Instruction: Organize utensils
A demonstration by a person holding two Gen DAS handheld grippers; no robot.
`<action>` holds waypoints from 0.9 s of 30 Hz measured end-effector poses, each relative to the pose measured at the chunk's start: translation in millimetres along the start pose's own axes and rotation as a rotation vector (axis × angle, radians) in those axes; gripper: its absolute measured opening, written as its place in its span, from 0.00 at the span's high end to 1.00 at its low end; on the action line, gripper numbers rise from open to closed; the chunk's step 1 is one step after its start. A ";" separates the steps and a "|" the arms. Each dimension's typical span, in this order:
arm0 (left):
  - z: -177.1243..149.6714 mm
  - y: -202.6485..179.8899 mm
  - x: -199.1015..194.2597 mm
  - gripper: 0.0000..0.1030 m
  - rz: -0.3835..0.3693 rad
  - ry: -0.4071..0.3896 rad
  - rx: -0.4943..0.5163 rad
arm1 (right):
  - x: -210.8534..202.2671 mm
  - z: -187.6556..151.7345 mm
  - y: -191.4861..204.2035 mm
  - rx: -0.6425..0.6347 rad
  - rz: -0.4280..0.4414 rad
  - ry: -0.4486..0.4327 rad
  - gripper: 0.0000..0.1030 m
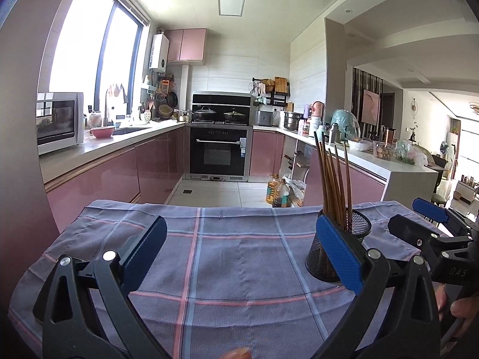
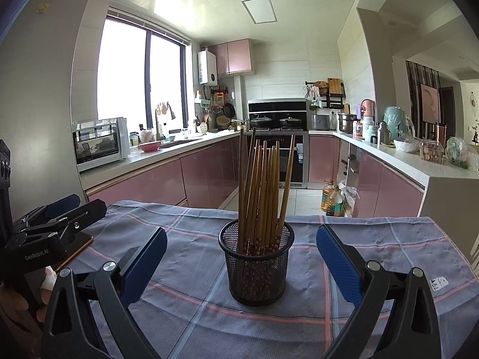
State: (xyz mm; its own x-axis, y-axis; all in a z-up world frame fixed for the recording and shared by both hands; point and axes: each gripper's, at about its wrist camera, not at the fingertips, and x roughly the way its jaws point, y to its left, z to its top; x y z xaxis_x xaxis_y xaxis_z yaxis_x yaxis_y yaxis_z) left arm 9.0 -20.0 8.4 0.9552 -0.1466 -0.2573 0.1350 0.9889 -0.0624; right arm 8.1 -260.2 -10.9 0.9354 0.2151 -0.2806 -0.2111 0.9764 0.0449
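Blue-padded black jaws of the right gripper (image 2: 241, 249) are standing spread wide in the foreground of the right wrist view, one at 8 o'clock and one at 4 o'clock, and they are grasping nothing. Between them, without touching either pad, a round black wire-mesh cup (image 2: 256, 264) is standing upright on a blue-grey checked cloth with pink and pale-blue stripes (image 2: 191, 314). The cup is holding a bundle of long brown wooden chopsticks (image 2: 263, 185), their patterned ends down in the mesh and their plain ends fanning out toward 12 o'clock; one at the right is leaning away from the rest.

At 9 o'clock in that view the left gripper (image 2: 73, 209) is lying low over the cloth's left edge, pointing toward the kitchen.

In the left wrist view the left gripper's (image 1: 241, 249) own jaws are likewise gaping and released, with only bare cloth between them. The mesh cup is sitting at 3 o'clock, partly behind the right-hand blue pad, so whether they are touching cannot be told. The right gripper is reaching in from 3 o'clock just beyond the cup, and fingers (image 1: 459, 311) of the person's hand are curling round its handle at 4 o'clock.
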 end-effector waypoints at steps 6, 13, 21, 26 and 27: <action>0.7 -3.2 -6.8 0.05 0.024 -0.031 0.017 | -5.8 -0.1 0.4 0.002 -0.001 -0.017 0.06; 2.4 -4.0 -15.4 0.05 0.042 -0.063 0.023 | -11.2 -0.4 1.7 -0.002 -0.006 -0.037 0.06; 3.1 -5.9 -22.0 0.05 0.048 -0.086 0.031 | -12.6 -0.7 1.1 -0.001 -0.009 -0.044 0.06; 3.5 -6.7 -23.3 0.05 0.052 -0.093 0.032 | -14.1 -2.7 1.4 -0.001 -0.010 -0.045 0.06; 3.4 -6.9 -23.7 0.05 0.054 -0.095 0.033 | -14.0 -2.3 0.9 0.002 -0.009 -0.045 0.06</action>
State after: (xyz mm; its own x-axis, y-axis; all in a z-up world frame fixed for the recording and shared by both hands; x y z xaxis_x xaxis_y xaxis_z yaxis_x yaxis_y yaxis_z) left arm -13.7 -23.3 18.2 0.9817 -0.0916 -0.1667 0.0897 0.9958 -0.0189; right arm -5.9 -262.3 -9.1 0.9491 0.2065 -0.2378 -0.2018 0.9784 0.0441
